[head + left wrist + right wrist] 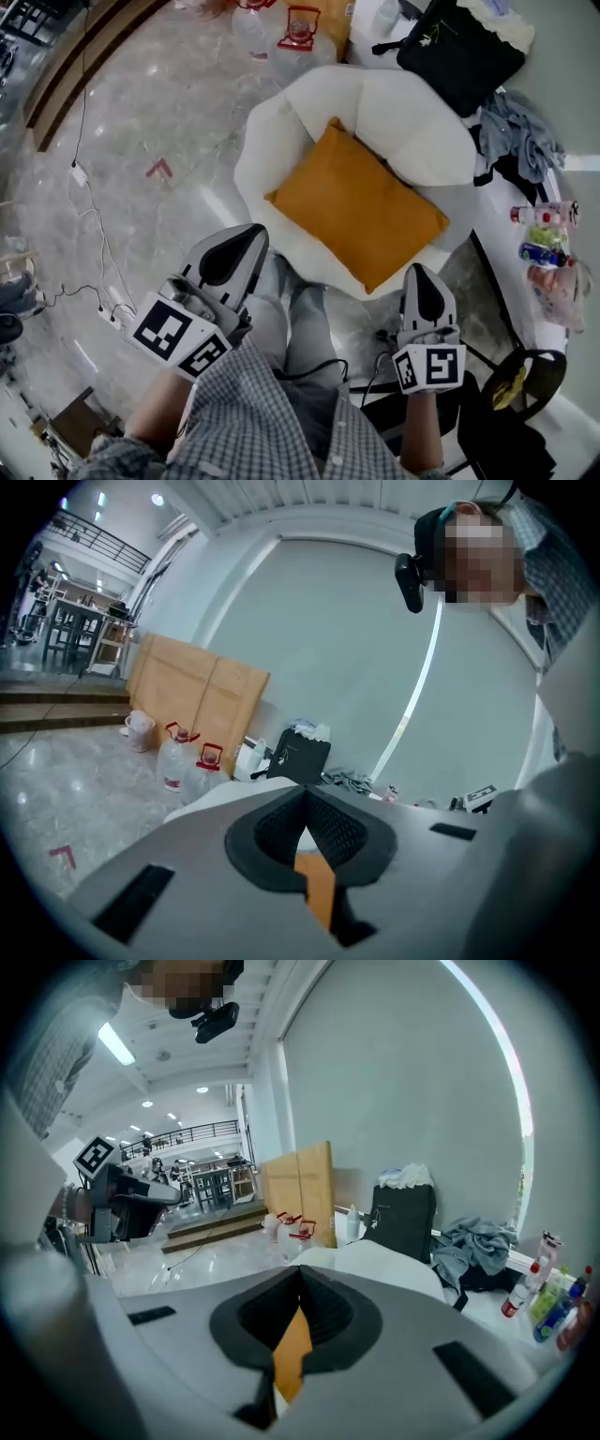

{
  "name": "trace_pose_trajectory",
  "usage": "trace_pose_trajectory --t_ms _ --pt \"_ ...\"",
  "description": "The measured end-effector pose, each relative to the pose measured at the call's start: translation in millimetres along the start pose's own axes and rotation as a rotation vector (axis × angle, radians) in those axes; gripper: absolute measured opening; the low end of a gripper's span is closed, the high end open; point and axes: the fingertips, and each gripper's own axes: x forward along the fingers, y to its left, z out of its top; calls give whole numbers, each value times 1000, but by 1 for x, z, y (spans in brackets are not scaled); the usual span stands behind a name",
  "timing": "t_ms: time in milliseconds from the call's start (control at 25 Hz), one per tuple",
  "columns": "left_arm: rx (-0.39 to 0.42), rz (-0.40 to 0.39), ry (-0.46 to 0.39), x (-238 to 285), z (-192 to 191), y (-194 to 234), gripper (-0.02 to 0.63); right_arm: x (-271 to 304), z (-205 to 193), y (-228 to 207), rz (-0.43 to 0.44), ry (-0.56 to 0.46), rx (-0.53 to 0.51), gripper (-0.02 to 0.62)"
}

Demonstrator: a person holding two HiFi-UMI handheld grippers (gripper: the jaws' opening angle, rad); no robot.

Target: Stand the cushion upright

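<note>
Cushion [356, 211] flat on chair [412, 122] just ahead of left tool [248, 239] and right tool [419, 274], both pressed together, empty; long axis slanting crosswise, right apparently nearer.

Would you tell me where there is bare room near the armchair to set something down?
Left of the white armchair, the marble floor around the red mark is bare. The seat is taken by the orange cushion. The chair's right side is crowded: black bag, grey clothes, bottles.
</note>
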Motion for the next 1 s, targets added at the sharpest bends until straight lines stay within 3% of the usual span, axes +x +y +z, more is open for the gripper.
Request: trace_pose_trajectory --t_ms 360,680,1000 --pt "-60 27 15 9 -20 52 5 69 3 31 73 37 -74 6" --pt "-3 6 10 9 -3 53 5 81 26 44 79 10 -75 6" --pt "-34 -10 34 26 -26 64 5 95 9 33 61 49 -94 6"
